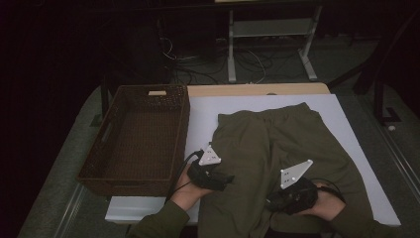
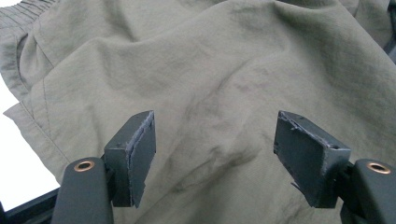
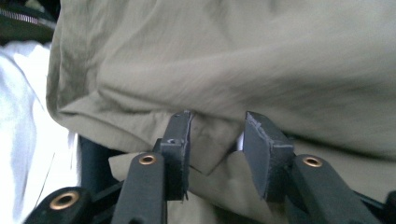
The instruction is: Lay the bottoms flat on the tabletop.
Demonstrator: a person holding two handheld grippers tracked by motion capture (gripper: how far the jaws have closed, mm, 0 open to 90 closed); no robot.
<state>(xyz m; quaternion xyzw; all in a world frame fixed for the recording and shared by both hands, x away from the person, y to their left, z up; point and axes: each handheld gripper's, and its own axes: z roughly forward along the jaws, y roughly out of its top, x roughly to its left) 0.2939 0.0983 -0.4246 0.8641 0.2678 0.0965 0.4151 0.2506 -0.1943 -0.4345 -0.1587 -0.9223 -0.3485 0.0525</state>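
Olive green trousers [image 1: 277,144] lie spread on the white table [image 1: 203,114], waistband at the far side. My left gripper [image 1: 225,179] hovers over the near left part of the cloth. In the left gripper view its jaws [image 2: 215,149] stand wide apart above the rumpled fabric [image 2: 210,70], with nothing between them. My right gripper [image 1: 277,202] is low at the near edge of the garment. In the right gripper view a folded corner of the cloth [image 3: 210,144] lies between its jaws [image 3: 217,144], with a gap showing beside one pad.
A dark brown wicker basket [image 1: 114,119] sits empty on the table's left side, close to my left hand. Behind the table are the legs of a metal frame [image 1: 231,44] and loose cables [image 1: 198,64] on the floor. The table's near edge runs beneath both forearms.
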